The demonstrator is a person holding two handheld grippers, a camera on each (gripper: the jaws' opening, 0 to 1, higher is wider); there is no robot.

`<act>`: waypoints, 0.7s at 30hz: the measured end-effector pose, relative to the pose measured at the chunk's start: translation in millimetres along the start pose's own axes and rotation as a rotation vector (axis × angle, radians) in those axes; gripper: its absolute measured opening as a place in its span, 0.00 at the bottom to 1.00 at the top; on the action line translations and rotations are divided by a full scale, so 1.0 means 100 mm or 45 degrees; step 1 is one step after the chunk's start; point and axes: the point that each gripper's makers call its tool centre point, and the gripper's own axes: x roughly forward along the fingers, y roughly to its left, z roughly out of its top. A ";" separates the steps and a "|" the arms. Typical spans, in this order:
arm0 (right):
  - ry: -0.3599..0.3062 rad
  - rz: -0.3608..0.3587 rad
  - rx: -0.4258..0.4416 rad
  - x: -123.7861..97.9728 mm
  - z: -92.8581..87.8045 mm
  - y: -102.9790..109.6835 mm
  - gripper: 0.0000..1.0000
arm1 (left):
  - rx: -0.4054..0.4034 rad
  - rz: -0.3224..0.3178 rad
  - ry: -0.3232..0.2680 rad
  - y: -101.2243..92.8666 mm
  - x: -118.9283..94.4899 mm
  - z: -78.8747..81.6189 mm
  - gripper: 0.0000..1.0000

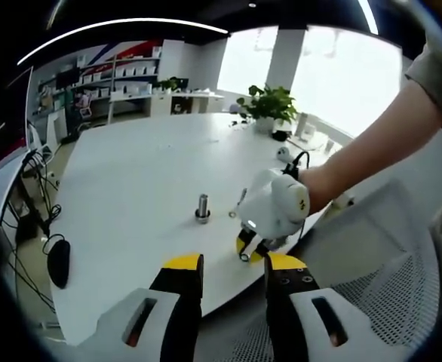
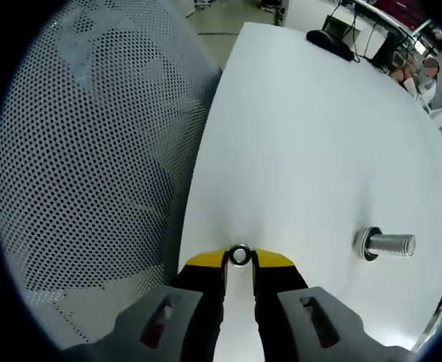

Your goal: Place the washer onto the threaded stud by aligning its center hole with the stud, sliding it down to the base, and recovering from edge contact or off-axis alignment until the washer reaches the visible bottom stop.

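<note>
we hold the washer [image 2: 240, 256], well apart from the stud [image 2: 391, 244]

our right hand-held gripper [image 2: 240, 260] pinches its rim; the left hand-held gripper [image 1: 232, 271] hangs open, empty. an off-axis approach may catch the threads.

Light: bright daylight from overexposed windows [image 1: 342, 75] plus a ceiling strip light [image 1: 123, 26].
Glare: white table [image 2: 319, 136] nearly washed out.
Distortion: strong fisheye bending at edges.

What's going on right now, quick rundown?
Right gripper pinching the washer at its tips. Left gripper open, empty. Threaded stud bare on the white table, off to the side. Nothing between them.
</note>
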 end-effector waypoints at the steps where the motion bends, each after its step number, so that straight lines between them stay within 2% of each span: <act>1: 0.009 0.003 0.001 0.00 0.00 0.00 0.14 | -0.001 0.000 -0.001 0.00 0.00 0.00 0.30; 6: 0.116 0.025 -0.016 0.01 0.00 0.00 0.13 | -0.004 0.003 -0.002 0.01 0.00 0.00 0.30; 9: 0.124 0.022 0.002 0.00 -0.01 0.00 0.13 | -0.003 0.001 -0.001 0.00 0.00 0.00 0.30; 17: -0.049 0.012 0.069 -0.03 -0.03 -0.01 0.14 | -0.003 0.001 -0.004 0.00 0.00 0.00 0.30; 21: -0.050 0.006 0.032 -0.03 -0.05 0.00 0.14 | -0.004 0.001 -0.006 0.00 0.00 0.01 0.30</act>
